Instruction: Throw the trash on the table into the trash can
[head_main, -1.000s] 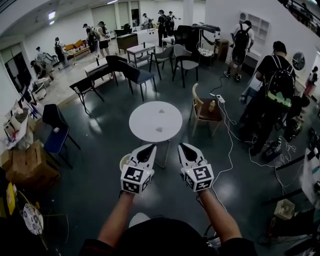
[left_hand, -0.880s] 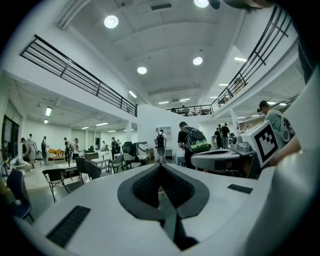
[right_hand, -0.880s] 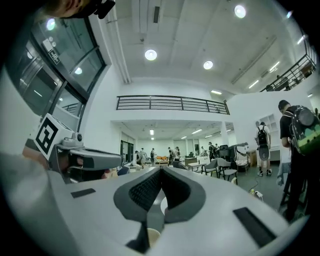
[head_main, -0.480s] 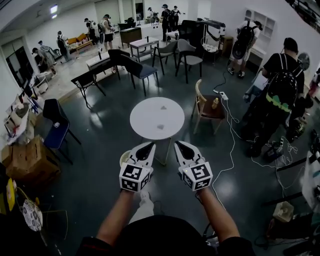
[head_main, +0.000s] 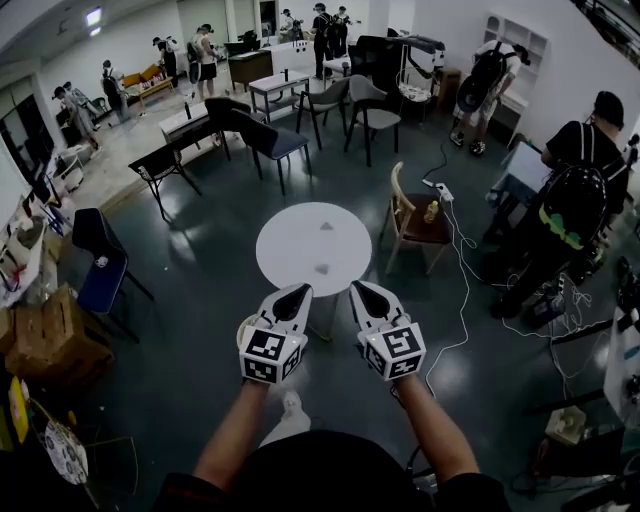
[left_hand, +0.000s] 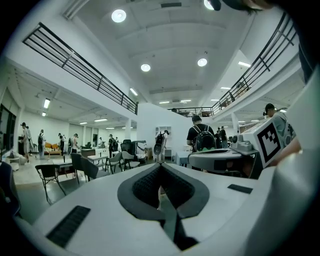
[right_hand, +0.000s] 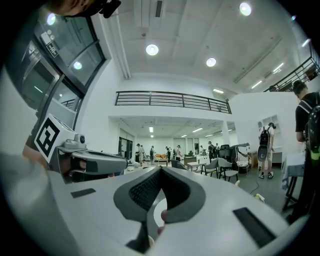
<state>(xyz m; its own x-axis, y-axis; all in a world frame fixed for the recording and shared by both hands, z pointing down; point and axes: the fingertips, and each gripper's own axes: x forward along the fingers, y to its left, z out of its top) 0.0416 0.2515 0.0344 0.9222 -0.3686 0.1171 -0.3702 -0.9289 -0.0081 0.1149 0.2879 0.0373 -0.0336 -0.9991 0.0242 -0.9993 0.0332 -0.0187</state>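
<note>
**Clerk:** Head view, item by item?

**Holder:** Item one: round white table (head_main: 313, 248), at twelve o'clock from my two claws. Item two: trash on it, two small pieces well apart. The far scrap (head_main: 326, 226) lies toward the table's twelve o'clock, the near scrap (head_main: 322, 268) toward its six. Item three: pale round bin (head_main: 244, 328) on the floor at the table's seven o'clock, half hidden behind my left claw (head_main: 297, 292). Item four: right claw (head_main: 360, 290), just beside the left. Item five: wooden chair (head_main: 410, 215) at the table's three o'clock.

**Clerk:** Left gripper view?

**Holder:** Left claw (left_hand: 160, 167): jaws pressed together, nothing between them. My right claw (left_hand: 200, 159) shows at three o'clock.

**Clerk:** Right gripper view?

**Holder:** Right claw (right_hand: 160, 170): jaws closed tight, holding nothing. My left claw (right_hand: 117, 162) shows at nine o'clock.
</note>
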